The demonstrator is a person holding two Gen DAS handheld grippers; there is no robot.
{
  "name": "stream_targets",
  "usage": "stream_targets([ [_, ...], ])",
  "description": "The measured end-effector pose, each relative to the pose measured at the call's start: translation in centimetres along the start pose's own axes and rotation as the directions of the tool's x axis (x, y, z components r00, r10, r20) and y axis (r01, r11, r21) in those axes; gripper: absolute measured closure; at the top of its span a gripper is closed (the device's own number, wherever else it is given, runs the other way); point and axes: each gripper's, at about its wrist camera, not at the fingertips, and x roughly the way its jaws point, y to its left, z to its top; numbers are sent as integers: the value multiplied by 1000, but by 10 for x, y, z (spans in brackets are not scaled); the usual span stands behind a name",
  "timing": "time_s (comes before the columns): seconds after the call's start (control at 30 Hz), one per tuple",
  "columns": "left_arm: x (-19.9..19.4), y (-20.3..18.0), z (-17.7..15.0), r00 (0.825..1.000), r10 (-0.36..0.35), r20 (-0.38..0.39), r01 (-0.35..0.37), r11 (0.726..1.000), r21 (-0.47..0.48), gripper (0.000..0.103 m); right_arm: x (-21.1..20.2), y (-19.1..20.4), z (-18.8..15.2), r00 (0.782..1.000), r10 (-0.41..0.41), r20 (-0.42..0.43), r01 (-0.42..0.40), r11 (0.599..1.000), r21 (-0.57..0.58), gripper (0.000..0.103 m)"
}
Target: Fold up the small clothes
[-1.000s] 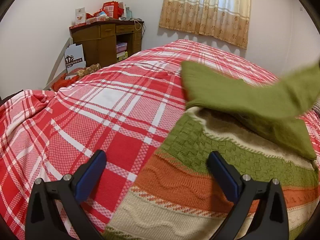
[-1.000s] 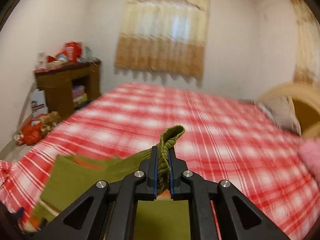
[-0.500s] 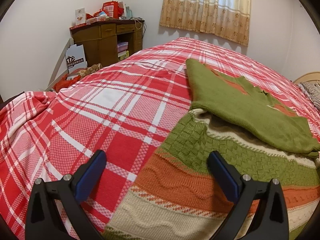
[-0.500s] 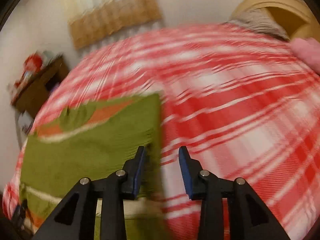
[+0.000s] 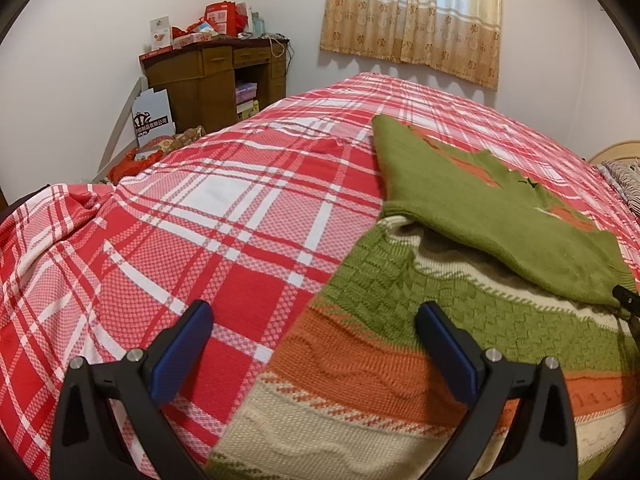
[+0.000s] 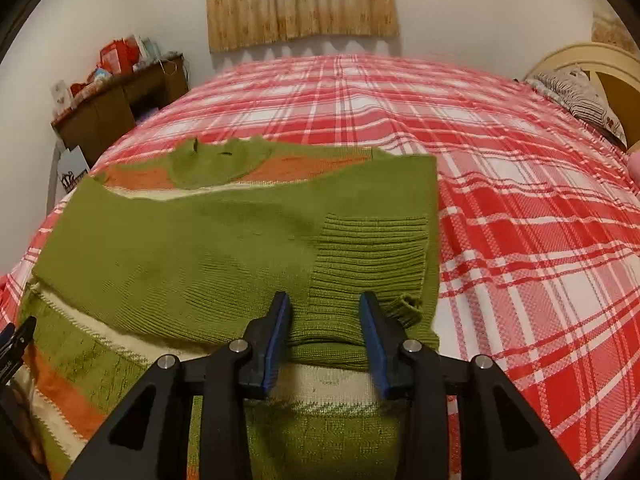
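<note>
A small knit sweater [image 5: 400, 360] with green, orange and cream stripes lies flat on the red plaid bed [image 5: 224, 216]. Its green sleeve [image 6: 224, 252] lies folded across the body, with the ribbed cuff [image 6: 368, 260] near the right edge. My left gripper [image 5: 314, 336] is open and empty, low over the sweater's left edge. My right gripper [image 6: 324, 328] is open and empty, its fingers either side of the cuff's end, just above the sweater. The right gripper's tip shows at the right edge of the left wrist view [image 5: 628, 300].
A wooden desk [image 5: 216, 80] with clutter on top stands in the far left corner, with bags on the floor [image 5: 132, 164] beside it. A curtained window [image 5: 412, 16] is behind the bed. A pillow [image 6: 576, 96] and headboard [image 6: 612, 64] lie at the right.
My right gripper carried the green sleeve across the sweater, laid it down and opened, letting it go. My left gripper has stayed open and in place.
</note>
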Motion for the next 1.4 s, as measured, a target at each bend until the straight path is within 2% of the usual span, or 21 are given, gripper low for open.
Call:
stream_targets([
  [0.1, -1, 0, 0, 1000, -2, -1, 2, 1000, 1, 0, -27, -4, -1, 1000, 9, -13, -9, 1000, 16, 65],
  [0.17, 0, 0, 0, 1000, -14, -10, 15, 1000, 9, 0, -66, -11, -12, 996, 58, 62, -59, 998, 18, 65],
  [0.37, -25, 8, -19, 997, -62, -50, 67, 991, 111, 0, -159, -39, -62, 981, 82, 178, -79, 997, -19, 57],
  [0.47, -49, 18, -35, 986, -137, -91, 149, 978, 148, 0, -191, -60, -97, 980, 106, 167, -104, 994, -16, 57],
  [0.57, -78, 30, -48, 985, -162, -57, 170, 964, 203, 0, -214, -70, -135, 979, 149, 140, -151, 989, 6, 57],
  [0.63, -95, 38, -56, 981, -189, -39, 193, 956, 221, 0, -216, -73, -155, 979, 183, 90, -186, 982, 20, 57],
  [0.77, -117, 45, -67, 974, -222, -34, 224, 945, 238, 0, -206, -61, -198, 982, 188, -17, -188, 982, -6, 57],
  [0.87, -126, 43, -68, 972, -235, -24, 233, 938, 257, 0, -193, -51, -219, 972, 219, -85, -221, 975, -13, 57],
  [0.97, -137, 44, -67, 973, -232, 6, 221, 934, 280, 0, -183, -36, -234, 963, 216, -161, -225, 974, -39, 58],
  [1.1, -147, 53, -62, 970, -240, 48, 220, 940, 261, 0, -179, -21, -247, 957, 199, -211, -224, 969, -102, 65],
  [1.2, -147, 59, -61, 969, -242, 44, 226, 946, 232, 0, -177, -20, -253, 946, 224, -235, -249, 965, -85, 72],
  [1.23, -146, 62, -61, 970, -241, 43, 226, 948, 222, 0, -176, -21, -256, 941, 240, -238, -264, 962, -73, 78],
  [1.33, -144, 65, -63, 970, -238, 37, 226, 952, 207, 0, -173, -29, -254, 929, 298, -220, -304, 953, 5, 79],
  [1.4, -143, 65, -63, 970, -243, 27, 233, 952, 200, 0, -165, -41, -251, 909, 362, -208, -348, 932, 102, 79],
])
